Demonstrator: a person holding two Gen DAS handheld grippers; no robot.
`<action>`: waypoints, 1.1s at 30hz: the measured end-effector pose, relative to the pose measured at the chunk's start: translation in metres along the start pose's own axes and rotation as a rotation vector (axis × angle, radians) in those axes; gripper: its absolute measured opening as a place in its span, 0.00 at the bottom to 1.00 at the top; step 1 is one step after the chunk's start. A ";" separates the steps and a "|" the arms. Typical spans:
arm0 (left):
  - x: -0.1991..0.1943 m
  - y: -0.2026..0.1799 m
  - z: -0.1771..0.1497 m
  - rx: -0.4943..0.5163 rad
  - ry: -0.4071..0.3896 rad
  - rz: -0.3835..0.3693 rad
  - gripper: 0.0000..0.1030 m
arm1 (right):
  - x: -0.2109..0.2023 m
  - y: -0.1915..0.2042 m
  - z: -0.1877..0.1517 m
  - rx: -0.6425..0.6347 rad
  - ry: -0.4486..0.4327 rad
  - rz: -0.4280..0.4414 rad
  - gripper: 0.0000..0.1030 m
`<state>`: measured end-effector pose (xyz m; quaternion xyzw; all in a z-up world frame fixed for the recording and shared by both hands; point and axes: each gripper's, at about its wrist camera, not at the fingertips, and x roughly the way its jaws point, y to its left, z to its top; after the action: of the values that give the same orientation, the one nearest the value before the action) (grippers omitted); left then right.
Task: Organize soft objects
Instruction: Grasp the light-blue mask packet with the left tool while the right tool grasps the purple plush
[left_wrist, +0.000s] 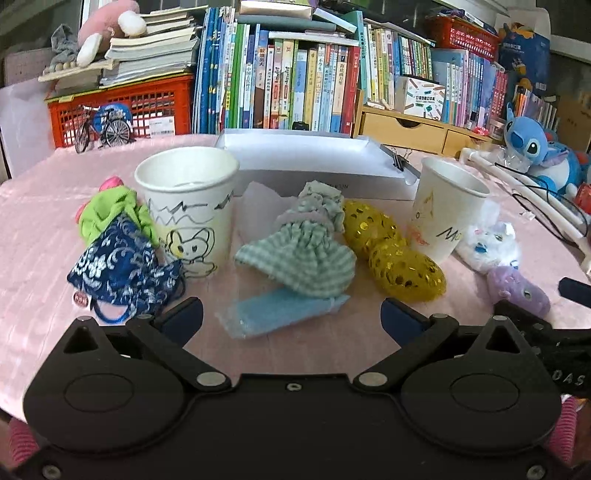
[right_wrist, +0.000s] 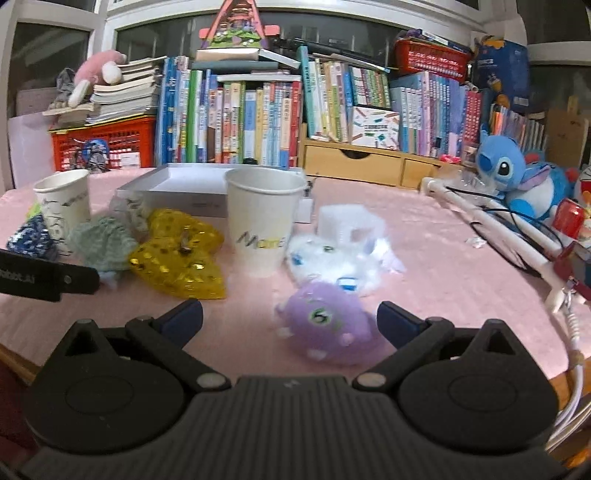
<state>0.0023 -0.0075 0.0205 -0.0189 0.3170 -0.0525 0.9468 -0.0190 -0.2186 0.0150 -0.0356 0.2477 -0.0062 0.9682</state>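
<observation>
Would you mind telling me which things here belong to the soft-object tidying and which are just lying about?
Job: green checked cloth, blue patterned pouch, yellow sequin piece, purple plush, white fluffy toy, two paper cups.
Lying about: books, red crate, blue plush doll, toy bicycle.

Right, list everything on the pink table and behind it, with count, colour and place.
paper cups: 2, white with drawings, mid-table.
blue pouch: 1, navy floral, beside the first cup.
green cloth: 1, lime, behind the pouch.
checked hat: 1, green-white, centre.
blue packet: 1, pale, before the hat.
yellow sequin bow: 1, between hat and second cup.
white plush: 1, near the second cup.
purple plush: 1, nearest.
box: 1, white, back.
books: many, rear.
Stitch toy: 1, blue.
left gripper: open.
right gripper: open.
</observation>
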 end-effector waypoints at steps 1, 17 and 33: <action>0.003 -0.002 0.001 0.006 -0.001 0.011 0.99 | 0.002 -0.002 0.000 0.004 0.001 -0.007 1.00; 0.034 -0.017 -0.007 0.052 0.012 0.062 0.98 | 0.024 -0.016 -0.011 0.034 0.033 -0.022 1.00; 0.032 -0.022 -0.011 0.080 -0.012 0.059 0.84 | 0.029 -0.016 -0.013 0.066 0.030 0.004 1.00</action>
<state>0.0194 -0.0331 -0.0055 0.0279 0.3094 -0.0372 0.9498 0.0002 -0.2360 -0.0087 -0.0030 0.2620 -0.0128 0.9650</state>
